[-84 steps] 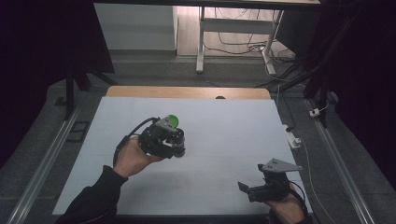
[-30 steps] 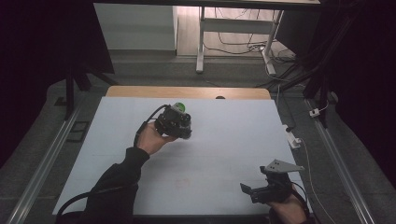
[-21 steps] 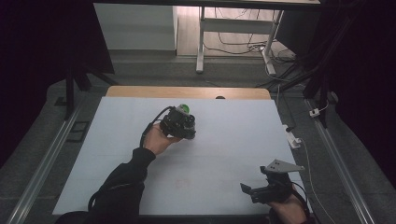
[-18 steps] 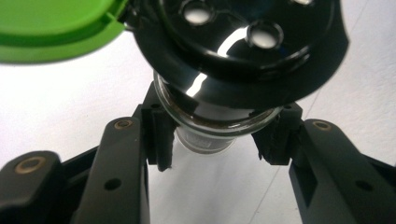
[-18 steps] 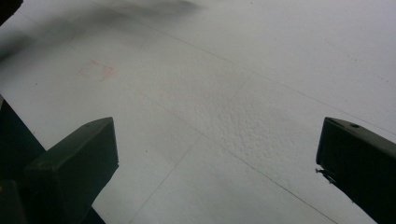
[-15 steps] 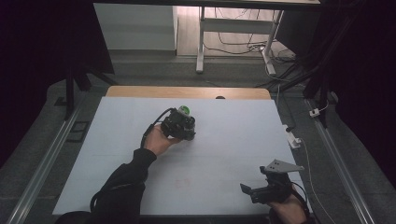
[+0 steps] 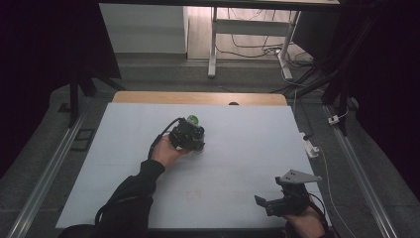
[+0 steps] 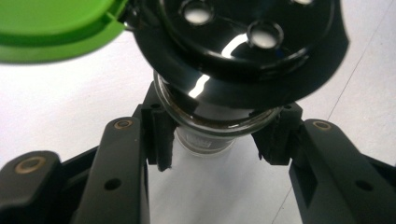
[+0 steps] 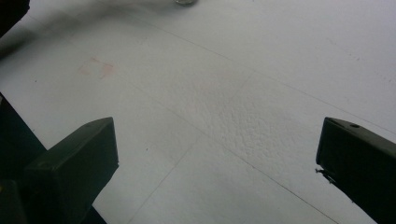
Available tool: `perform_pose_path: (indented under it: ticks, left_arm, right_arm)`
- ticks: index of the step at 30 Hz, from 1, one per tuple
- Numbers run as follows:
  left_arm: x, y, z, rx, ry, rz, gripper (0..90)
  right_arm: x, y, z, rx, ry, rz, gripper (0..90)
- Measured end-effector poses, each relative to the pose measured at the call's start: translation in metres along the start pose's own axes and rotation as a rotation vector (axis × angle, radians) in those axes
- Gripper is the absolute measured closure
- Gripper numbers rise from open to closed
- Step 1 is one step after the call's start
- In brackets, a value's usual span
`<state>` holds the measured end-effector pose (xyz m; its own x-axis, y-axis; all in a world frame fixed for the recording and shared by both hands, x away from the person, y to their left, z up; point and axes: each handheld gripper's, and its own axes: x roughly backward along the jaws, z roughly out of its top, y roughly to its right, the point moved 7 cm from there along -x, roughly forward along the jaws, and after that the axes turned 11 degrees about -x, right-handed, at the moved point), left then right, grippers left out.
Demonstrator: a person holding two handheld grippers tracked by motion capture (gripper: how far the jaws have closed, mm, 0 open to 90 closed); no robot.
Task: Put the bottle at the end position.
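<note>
Left gripper view: left gripper (image 8: 212, 154) pinches a small clear glass shaker jar (image 8: 205, 135) just under its glossy black perforated cap (image 8: 243, 42), pads pressed on both sides of the neck. Gripping below the wide cap likely keeps the jar from slipping downward. A green flip lid (image 8: 56, 28) hangs open at the cap's side, so the holes are exposed, probably ready for shaking or already used. The jar's base looks close over the white tabletop (image 8: 56, 107); I cannot tell if it touches.

High view: left gripper (image 7: 188, 136) with the jar sits mid-tabletop, toward the far half, green lid (image 7: 192, 119) on top. Judging by the low pose, the jar is being set down there. Right gripper (image 7: 277, 202) is parked at the near right edge, well apart, probably idle to stay out of the way.

Right gripper view: jaws spread wide, nothing between them, only bare white tabletop (image 9: 224, 102) ahead.
</note>
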<state>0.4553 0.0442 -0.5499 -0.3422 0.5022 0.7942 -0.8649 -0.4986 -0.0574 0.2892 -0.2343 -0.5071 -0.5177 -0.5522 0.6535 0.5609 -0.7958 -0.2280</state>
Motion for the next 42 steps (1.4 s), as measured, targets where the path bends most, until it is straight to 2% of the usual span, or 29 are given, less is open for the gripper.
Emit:
perform_pose_path:
  ticks: [2, 14, 18, 22, 28, 30, 33, 34, 36, 42]
  left_arm:
    - [-0.003, 0.001, -0.002, -0.022, 0.002, 0.007, 53.4]
    - [-0.003, 0.002, -0.005, -0.052, 0.007, -0.001, 52.4]
    - [0.000, 0.001, -0.003, -0.058, 0.017, 0.003, 40.1]
    - [0.005, 0.001, -0.001, -0.047, 0.044, -0.011, 26.3]
    - [0.015, 0.002, -0.001, -0.029, 0.113, -0.108, 12.4]
    - [0.019, 0.001, -0.001, -0.025, 0.120, -0.109, 10.4]
    - [0.023, 0.001, -0.004, -0.025, 0.107, -0.099, 6.4]
    - [0.025, 0.001, -0.005, -0.022, 0.106, -0.108, 4.9]
    - [0.029, 0.002, -0.007, -0.005, 0.120, -0.130, 1.7]
    - [0.044, 0.002, -0.013, 0.013, 0.158, -0.138, 0.0]
  right_arm:
    - [0.000, 0.000, 0.000, 0.002, -0.001, 0.001, 0.0]
    - [-0.001, -0.001, 0.000, 0.005, -0.004, 0.000, 0.0]
    - [-0.001, 0.000, 0.000, 0.004, -0.005, 0.002, 0.0]
    - [-0.001, 0.000, 0.000, 0.002, -0.008, 0.003, 0.0]
    - [-0.001, 0.000, 0.000, 0.003, -0.009, 0.003, 0.0]
    - [-0.001, 0.000, 0.000, 0.002, -0.009, 0.002, 0.0]
    - [-0.001, 0.000, 0.000, -0.001, -0.008, 0.002, 0.0]
    - [-0.001, 0.000, 0.000, -0.001, -0.008, 0.002, 0.0]
    - [-0.001, 0.000, 0.000, -0.003, -0.008, 0.002, 0.0]
    - [-0.001, 0.000, 0.000, -0.005, -0.008, 0.002, 0.0]
